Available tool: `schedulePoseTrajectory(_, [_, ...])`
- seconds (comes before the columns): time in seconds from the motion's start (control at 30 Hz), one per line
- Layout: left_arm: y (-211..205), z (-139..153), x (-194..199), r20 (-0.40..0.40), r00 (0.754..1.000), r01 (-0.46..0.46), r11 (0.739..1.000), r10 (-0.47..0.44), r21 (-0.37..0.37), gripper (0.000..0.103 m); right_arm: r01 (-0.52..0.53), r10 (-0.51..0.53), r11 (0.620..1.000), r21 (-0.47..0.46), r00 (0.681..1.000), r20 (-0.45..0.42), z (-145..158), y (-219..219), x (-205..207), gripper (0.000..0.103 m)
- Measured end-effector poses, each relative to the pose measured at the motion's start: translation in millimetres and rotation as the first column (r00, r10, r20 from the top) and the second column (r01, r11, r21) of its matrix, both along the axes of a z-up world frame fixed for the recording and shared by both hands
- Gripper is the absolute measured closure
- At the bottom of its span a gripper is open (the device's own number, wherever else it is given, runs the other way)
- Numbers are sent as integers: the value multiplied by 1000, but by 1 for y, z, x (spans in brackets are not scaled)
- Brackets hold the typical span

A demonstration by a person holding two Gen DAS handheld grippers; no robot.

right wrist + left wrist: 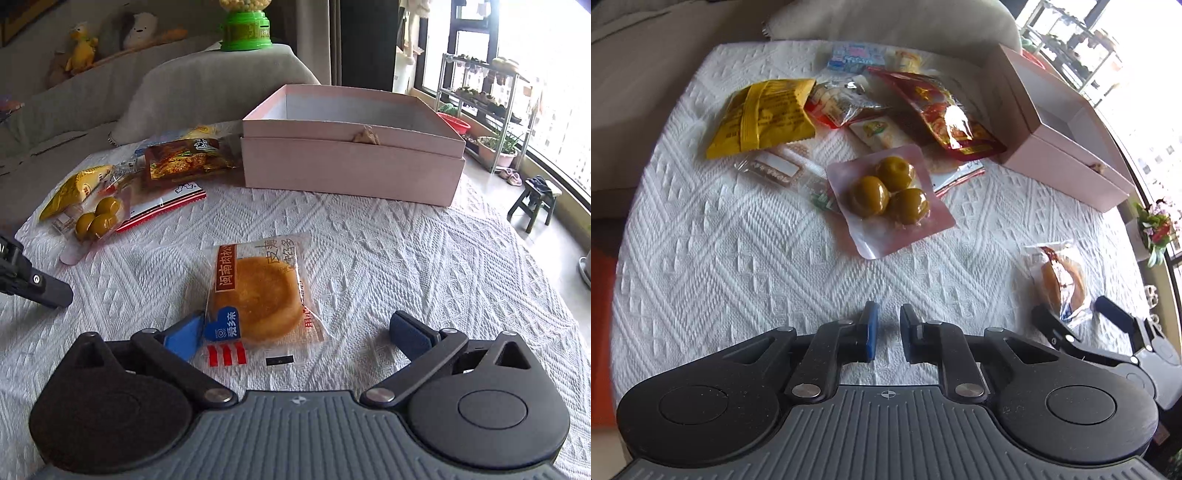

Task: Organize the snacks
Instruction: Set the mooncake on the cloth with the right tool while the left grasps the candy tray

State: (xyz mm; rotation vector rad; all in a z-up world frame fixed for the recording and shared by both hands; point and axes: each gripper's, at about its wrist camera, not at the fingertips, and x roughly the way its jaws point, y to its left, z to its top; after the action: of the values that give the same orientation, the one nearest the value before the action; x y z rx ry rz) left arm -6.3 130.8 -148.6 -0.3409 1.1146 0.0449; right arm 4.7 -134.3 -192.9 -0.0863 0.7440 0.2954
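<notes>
Pastry packet (258, 291) lies between the wide-spread jaws of the right gripper (295, 332), ungripped; left gripper (885, 330) jaws narrowly parted, empty.

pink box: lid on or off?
Off. The pink box is open-topped, its white inner walls showing in both views; whether it is empty cannot be told.

- My left claw (885, 328) hangs over the white quilted cloth (738, 266), blue pads nearly together with a narrow gap and nothing between them.
- Straight ahead lies a pink pouch of three green fruits (890, 197).
- Beyond it, ahead and left, a yellow packet (764, 118); ahead and right, a red packet (942, 110).
- Far right: the pink box (1067, 147).
- Near right, my other claw (1071, 317) straddles a wrapped pastry (1062, 280).
</notes>
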Motion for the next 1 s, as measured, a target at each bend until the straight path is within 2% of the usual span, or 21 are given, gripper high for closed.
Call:
schedulePoseTrajectory(0.2, [-6, 1, -10, -77, 996, -35, 999, 35, 1, 86, -59, 59, 998, -12, 998, -20, 0, -2, 1, 0])
schedulePoseTrajectory(0.27, [-9, 3, -14, -114, 993, -34, 999, 35, 7, 86, -65, 64, 998, -23, 997, -53, 2, 0, 5, 0])
schedulePoseTrajectory(0.33, [-5, 5, -14, -140, 988, -71, 997, 65, -37, 85, -76, 71, 996, -43, 992, -106, 6, 2, 12, 0])
schedulePoseTrajectory(0.4, [3, 11, -4, -113, 989, -107, 992, 98, -74, 84, -97, 86, 993, -61, 983, -165, 9, 5, 21, 0])
schedulePoseTrajectory(0.5, [12, 33, 18, -9, 988, -156, 986, 155, -59, 83, -145, 120, 986, -85, 963, -242, 11, 8, 33, 0])
schedulePoseTrajectory(0.57, [14, 42, 37, 43, 987, -157, 987, 158, -29, 82, -170, 137, 981, -97, 951, -277, 12, 10, 38, 0])
schedulePoseTrajectory(0.67, [11, 38, 65, 45, 992, -124, 991, 122, 44, 82, -189, 150, 976, -104, 941, -302, 13, 11, 40, 0])
schedulePoseTrajectory(0.77, [9, 24, 83, 36, 996, -89, 993, 86, 82, 81, -194, 153, 975, -106, 938, -309, 12, 12, 40, 0])
schedulePoseTrajectory(0.83, [8, 18, 87, 33, 998, -48, 997, 46, 64, 75, -197, 155, 975, -106, 938, -310, 12, 12, 40, 0])
schedulePoseTrajectory(0.9, [-1, 13, 84, -5, 999, 36, 999, -36, 9, 71, -198, 156, 974, -107, 936, -315, 12, 12, 40, 0])
schedulePoseTrajectory(1.0, [-23, 5, 68, -57, 985, 159, 987, -160, -33, 71, -203, 153, 973, -114, 927, -341, 13, 13, 43, 0])
